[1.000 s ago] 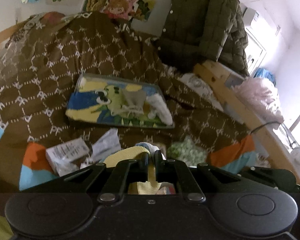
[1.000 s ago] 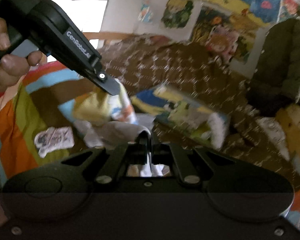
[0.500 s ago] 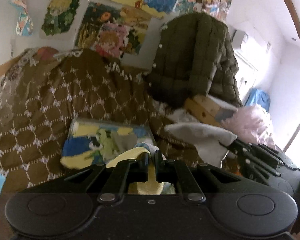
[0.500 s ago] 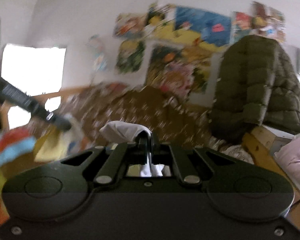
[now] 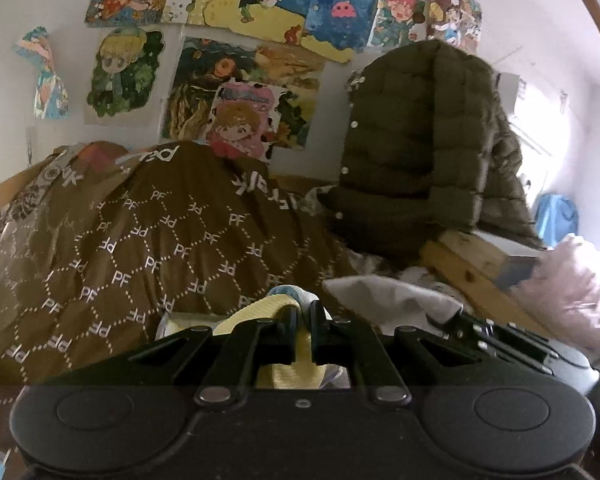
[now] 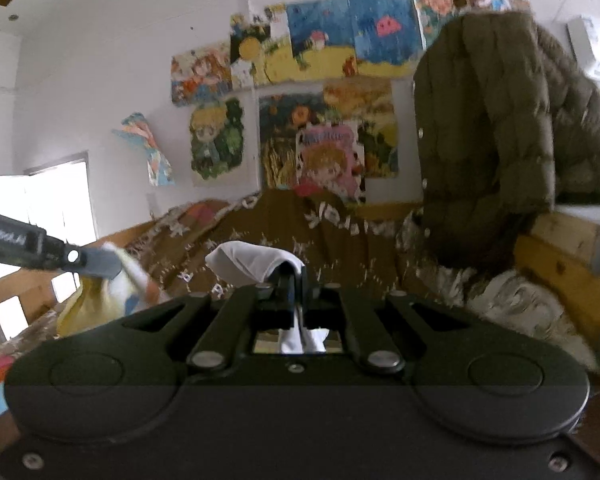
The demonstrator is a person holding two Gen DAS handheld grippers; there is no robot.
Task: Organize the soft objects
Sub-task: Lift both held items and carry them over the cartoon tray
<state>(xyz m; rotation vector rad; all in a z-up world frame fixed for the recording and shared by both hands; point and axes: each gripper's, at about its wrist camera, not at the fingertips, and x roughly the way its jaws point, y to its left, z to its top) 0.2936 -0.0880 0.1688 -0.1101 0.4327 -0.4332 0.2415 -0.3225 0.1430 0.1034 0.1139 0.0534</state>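
Note:
My left gripper is shut on a yellow cloth with a pale blue edge, held up in the air. It also shows in the right wrist view, hanging from the left gripper's fingers. My right gripper is shut on a white cloth that bunches over the fingertips. That white cloth also shows in the left wrist view, to the right of my left gripper, held by the right gripper's fingers.
A brown patterned quilt is heaped on the bed ahead. An olive puffer jacket hangs at the right over a wooden bed frame. A pink bundle lies at far right. Posters cover the wall.
Both grippers have lifted their cloths up off the bed and tilted upward. The cartoon-print pouch and the small packets on the bed have dropped out of sight.

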